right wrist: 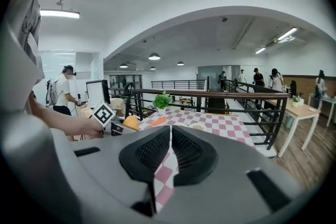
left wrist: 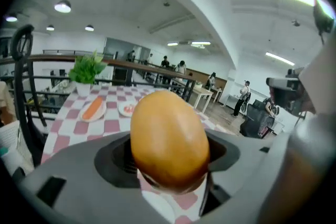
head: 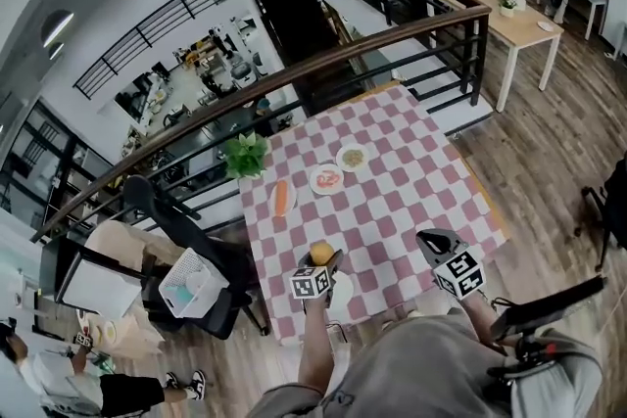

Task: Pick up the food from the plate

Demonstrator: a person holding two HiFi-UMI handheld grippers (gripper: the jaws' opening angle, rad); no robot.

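Noting left gripper (head: 326, 261) clamped on the smooth, golden-brown, egg-shaped food piece (left wrist: 168, 136), lower centre of the head view. The ribbed dark pads press its two sides, and its long axis stands upright in the left gripper view. The round white plate (head: 343, 293) lies just below-right of it; the food piece appears clear of the plate. Its skin is glossy, with no dents visible. Right gripper (right wrist: 169, 157), lower right of the head view and well apart, has its jaws nearly together on nothing. The pink-and-white checked tablecloth (head: 411, 181) is matte.
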